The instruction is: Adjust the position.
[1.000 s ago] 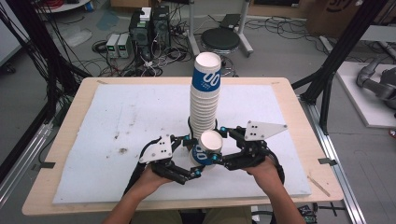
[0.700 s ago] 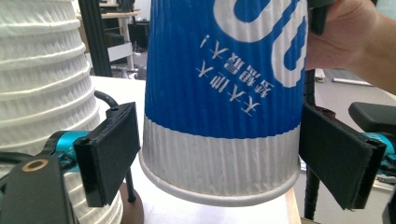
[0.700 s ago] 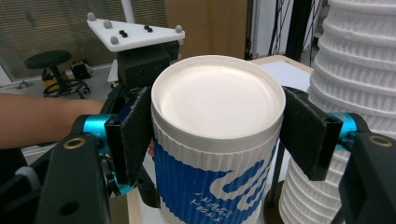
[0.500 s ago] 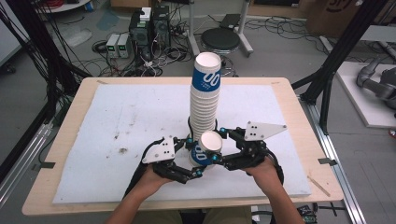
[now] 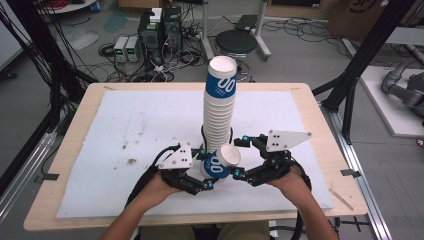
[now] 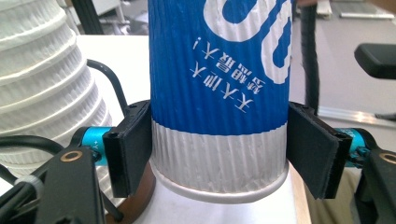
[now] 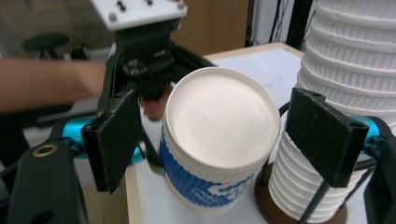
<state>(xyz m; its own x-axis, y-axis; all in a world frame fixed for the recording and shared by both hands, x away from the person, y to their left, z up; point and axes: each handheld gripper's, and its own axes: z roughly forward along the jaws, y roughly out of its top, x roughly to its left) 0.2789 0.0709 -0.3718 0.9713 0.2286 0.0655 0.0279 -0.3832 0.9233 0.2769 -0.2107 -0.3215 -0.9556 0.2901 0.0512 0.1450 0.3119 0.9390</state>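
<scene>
A blue-and-white paper cup (image 5: pixel 220 161) lies tipped on its side just above the white mat (image 5: pixel 125 125), at the near middle of the table (image 5: pixel 75 107), its open mouth turned toward the right. The left gripper (image 5: pixel 206 176) has just been closing and now clasps the cup near its base, both black pads (image 6: pixel 133 147) pressed against the ribbed wall. The right gripper (image 5: pixel 239 159) sits at the cup's mouth with its jaws spread wide on either side of the rim, touching nothing. Just beyond the cup rises a tall stack of nested cups (image 5: pixel 218 107), standing on a round brown base (image 7: pixel 299 210). A hand (image 5: pixel 160 187) holds each tool from the near edge
</scene>
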